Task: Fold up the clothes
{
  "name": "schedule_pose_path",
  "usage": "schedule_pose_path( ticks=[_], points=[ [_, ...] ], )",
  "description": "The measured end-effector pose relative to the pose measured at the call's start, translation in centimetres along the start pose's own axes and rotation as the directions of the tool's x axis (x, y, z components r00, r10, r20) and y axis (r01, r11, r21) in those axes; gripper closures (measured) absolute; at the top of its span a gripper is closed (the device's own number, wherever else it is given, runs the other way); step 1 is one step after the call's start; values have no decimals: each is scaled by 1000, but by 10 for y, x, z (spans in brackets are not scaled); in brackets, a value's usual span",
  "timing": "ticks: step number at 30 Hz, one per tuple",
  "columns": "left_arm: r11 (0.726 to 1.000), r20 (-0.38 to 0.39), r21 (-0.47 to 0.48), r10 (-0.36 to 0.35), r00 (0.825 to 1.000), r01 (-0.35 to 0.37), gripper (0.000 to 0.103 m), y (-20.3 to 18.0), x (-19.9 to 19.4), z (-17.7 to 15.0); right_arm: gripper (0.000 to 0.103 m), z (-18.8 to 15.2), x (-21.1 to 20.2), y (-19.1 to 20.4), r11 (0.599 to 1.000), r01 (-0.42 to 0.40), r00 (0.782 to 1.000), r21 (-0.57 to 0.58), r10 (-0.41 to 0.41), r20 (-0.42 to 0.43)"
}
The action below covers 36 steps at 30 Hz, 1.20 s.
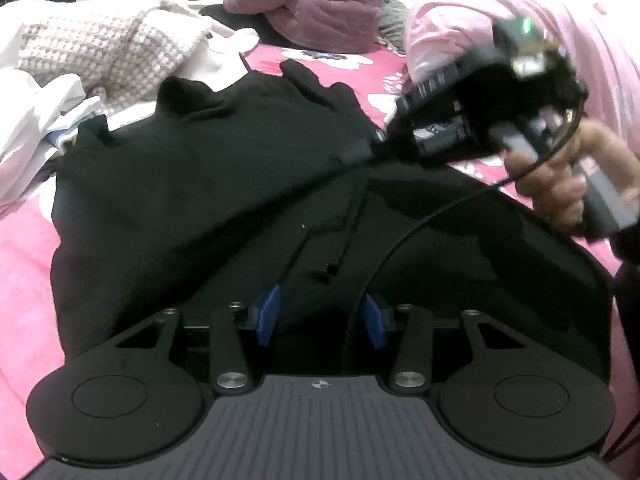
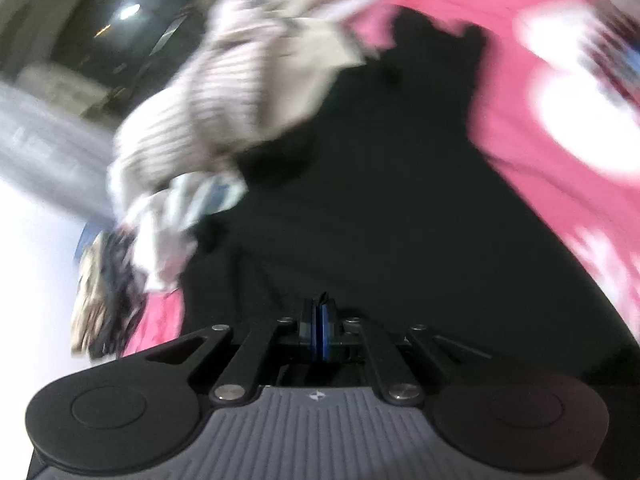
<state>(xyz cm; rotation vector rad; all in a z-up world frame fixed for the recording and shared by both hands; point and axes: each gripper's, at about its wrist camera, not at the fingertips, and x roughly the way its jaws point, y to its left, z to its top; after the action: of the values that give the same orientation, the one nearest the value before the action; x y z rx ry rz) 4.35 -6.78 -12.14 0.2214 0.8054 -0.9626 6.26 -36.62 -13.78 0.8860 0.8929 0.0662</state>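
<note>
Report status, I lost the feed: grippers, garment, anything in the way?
Left gripper open over the black garment. Right gripper shut, a tuft of black fabric at its tips. Garment spread on pink bedding. Clothes pile crowds its far edge.

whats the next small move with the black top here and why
Probably draw the right gripper across to carry the fold over. Its pads look closed with a sliver of the black garment between them, while the left gripper sits open over the near edge. The garment lies only partly folded on the pink bedspread.
</note>
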Motion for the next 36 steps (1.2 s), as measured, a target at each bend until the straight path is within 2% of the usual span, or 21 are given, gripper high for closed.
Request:
schedule_pose_path(
  ticks=[5,10,14,16,19,20,22,24,26,28,31,32,33,34,36],
  points=[
    [999,3,32,11,1000,-11,58,-7,-3,0,99,-3,-6,-19,993,-30,999,111,29,15],
    [999,-1,47,12,1000,-11,57,-8,-1,0,96,1,-9,2,998,-66,998,12,66,0],
    [999,1,50,0,1000,0,57,-6,-6,1,89,12,-21,4,999,24,1000,-45,-24,-6],
    [999,15,18,-47,999,46,57,-3,-17,5,85,16,-41,6,996,-17,1000,-82,18,5],
    [988,45,-58,-140,989,142,56,5,-34,11,77,19,-79,17,964,-137,990,-227,123,-75],
    [981,58,-85,-170,984,175,55,8,-40,13,76,18,-92,21,942,-165,984,-291,137,-112],
    [965,76,-126,-220,973,228,55,13,-46,19,68,11,-114,29,882,-168,982,-440,108,-158],
    [939,92,-187,-276,957,289,55,20,-48,23,66,7,-123,30,842,-139,978,-522,34,-205],
    [916,112,-236,-307,945,325,55,27,-50,26,64,8,-123,18,844,-90,976,-529,-31,-215],
    [903,119,-267,-315,942,335,55,34,-49,28,64,10,-121,2,853,-27,974,-521,-96,-207],
    [842,175,-361,-361,916,401,55,49,-53,27,63,14,-115,-21,866,101,973,-490,-188,-132],
    [818,196,-391,-374,906,422,55,54,-55,26,63,16,-113,-28,878,118,973,-464,-196,-123],
    [814,203,-406,-363,909,415,55,56,-55,26,63,15,-114,-31,889,110,976,-444,-181,-121],
    [855,159,-374,-321,933,358,55,50,-50,26,63,14,-114,-32,899,93,980,-427,-159,-121],
    [928,68,-290,-222,973,232,55,36,-41,27,63,6,-115,-22,909,-2,988,-417,-63,-143]
  ],
)
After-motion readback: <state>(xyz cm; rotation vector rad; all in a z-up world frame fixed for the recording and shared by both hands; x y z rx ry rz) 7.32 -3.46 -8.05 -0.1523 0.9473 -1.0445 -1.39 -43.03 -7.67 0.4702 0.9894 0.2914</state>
